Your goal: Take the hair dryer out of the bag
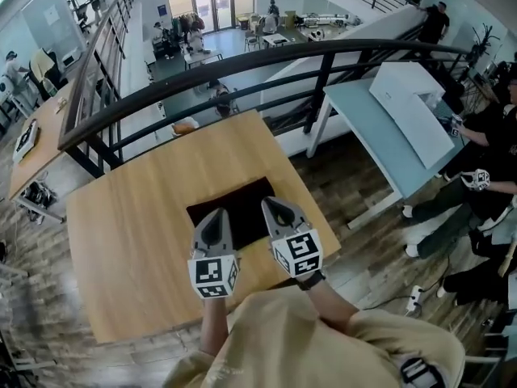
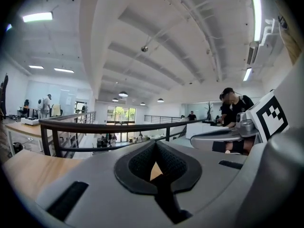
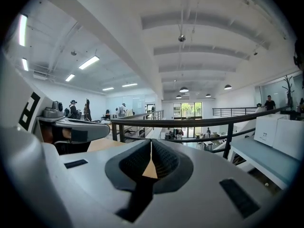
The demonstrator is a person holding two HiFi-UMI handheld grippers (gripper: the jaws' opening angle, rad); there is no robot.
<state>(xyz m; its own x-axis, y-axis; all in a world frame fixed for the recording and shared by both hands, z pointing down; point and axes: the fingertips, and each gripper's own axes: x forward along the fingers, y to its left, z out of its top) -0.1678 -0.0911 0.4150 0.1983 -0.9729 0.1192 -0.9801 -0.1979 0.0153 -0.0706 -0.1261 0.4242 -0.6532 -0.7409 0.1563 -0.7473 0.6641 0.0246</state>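
On table (image 1: 129, 241), your left claw (image 1: 215, 219) and right claw (image 1: 273, 206) sit pressed together, empty; dark bag (image 1: 242, 207) looks limp, so pinch its edge.

I take this for an open-plan office or lab, up on a mezzanine. A black railing (image 1: 242, 59) crosses the upper frame, with desks (image 1: 277, 37) and seated people on the floor below at top centre, and strip lights (image 3: 89, 62) hang overhead.
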